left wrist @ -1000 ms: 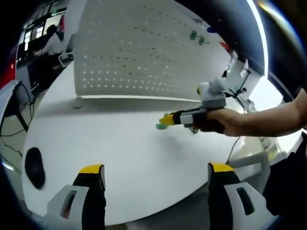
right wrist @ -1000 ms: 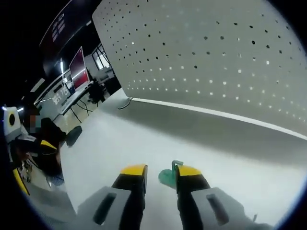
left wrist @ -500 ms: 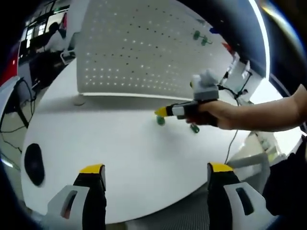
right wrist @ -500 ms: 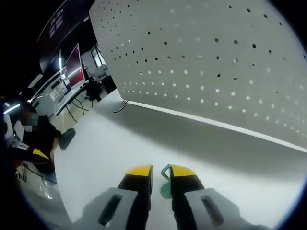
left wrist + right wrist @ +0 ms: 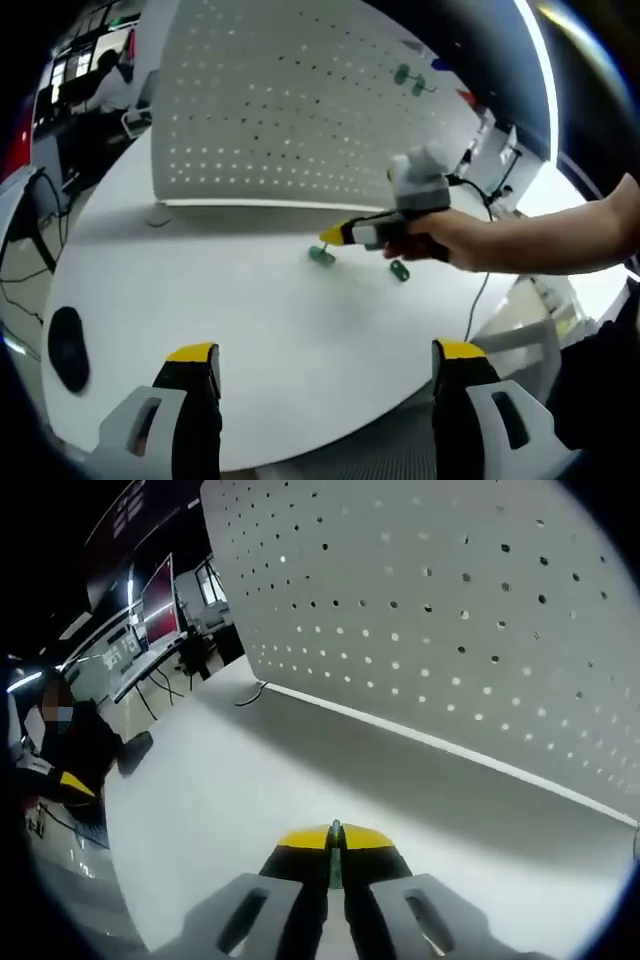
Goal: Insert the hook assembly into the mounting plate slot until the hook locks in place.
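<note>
**Hook clamped above the white surface**

We see the right tongs (image 5: 335,842) pressed together on a thin green hook (image 5: 336,842), held before the upright perforated board (image 5: 450,600). In the left gripper view, the right tongs (image 5: 327,236) hang just over the white surface (image 5: 250,320), with two green pieces (image 5: 322,256) lying beneath and beside them. Our left tongs (image 5: 325,352) stand wide apart, holding nothing.

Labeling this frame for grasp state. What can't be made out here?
- Right gripper view: green hook is a thin sliver; the right gripper hides its shape.
- Left gripper view: green pieces high on the pegboard are too small to identify.
- Left gripper view: the dark object on the table sits at the blurred edge.
</note>
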{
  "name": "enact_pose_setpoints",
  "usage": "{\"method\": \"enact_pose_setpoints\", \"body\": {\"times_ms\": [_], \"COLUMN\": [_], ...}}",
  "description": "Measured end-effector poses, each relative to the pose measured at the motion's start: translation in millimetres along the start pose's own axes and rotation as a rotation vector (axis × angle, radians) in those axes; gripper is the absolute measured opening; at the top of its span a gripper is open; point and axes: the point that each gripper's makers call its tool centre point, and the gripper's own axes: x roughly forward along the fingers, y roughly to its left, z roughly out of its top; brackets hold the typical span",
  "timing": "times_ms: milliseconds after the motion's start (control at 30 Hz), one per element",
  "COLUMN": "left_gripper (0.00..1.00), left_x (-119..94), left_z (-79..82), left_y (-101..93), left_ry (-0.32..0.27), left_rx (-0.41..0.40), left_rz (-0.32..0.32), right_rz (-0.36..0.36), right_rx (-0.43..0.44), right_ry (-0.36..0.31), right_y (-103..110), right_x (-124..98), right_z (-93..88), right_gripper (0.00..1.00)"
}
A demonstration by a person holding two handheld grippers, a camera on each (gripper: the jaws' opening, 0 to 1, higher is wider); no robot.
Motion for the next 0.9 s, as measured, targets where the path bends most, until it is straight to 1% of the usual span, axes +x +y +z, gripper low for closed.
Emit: {"method": "enact_pose_setpoints", "body": {"times_ms": [100, 200, 233, 267, 300, 400, 567, 633, 733, 833, 900], "left_gripper": [0.88, 0.88, 0.88, 0.88, 0.88, 0.89, 0.89, 0.89, 0.89, 0.89, 0.90], "left_x": [-1, -2, -2, -2, -2, -3, -5, -6, -9, -12, -14], "left_z": [0.0, 1.1, 1.0, 0.5, 1.1, 6.0, 13.5, 16.2, 21.3, 27.2, 33.1], "left_y": [0.1, 0.1, 0.3, 1.0, 1.2, 1.6, -2.5, -5.3, -6.3, -8.5, -11.8], "left_ry": [0.000, -0.006, -0.005, 0.000, 0.001, -0.010, -0.026, -0.032, -0.046, -0.059, -0.072], "left_rx": [0.004, 0.005, 0.006, 0.007, 0.008, 0.015, 0.028, 0.037, 0.043, 0.052, 0.041], "left_rz": [0.001, -0.001, -0.002, -0.001, -0.002, 0.000, -0.006, -0.010, -0.009, -0.010, -0.020], "right_rz": [-0.005, 0.004, 0.000, -0.012, -0.012, -0.016, -0.028, -0.018, -0.012, 0.018, 0.025], "right_rx": [-0.005, 0.006, -0.011, -0.059, -0.063, -0.027, -0.033, -0.028, -0.030, -0.018, -0.025], "right_ry": [-0.023, -0.088, -0.097, -0.097, -0.102, -0.132, -0.175, -0.210, -0.232, -0.243, -0.271], "right_y": [-1, 1, 2, 0, 1, -1, -2, 1, 4, 12, 17], "right_x": [-6, -13, -15, -17, -18, -26, -36, -45, -54, -63, -74], "right_z": [5.4, 18.8, 21.4, 23.9, 25.8, 35.4, 47.8, 56.8, 64.9, 70.3, 76.4], "right_gripper": [0.00, 0.00, 0.00, 0.00, 0.00, 0.00, 0.00, 0.00, 0.00, 0.00, 0.00]}}
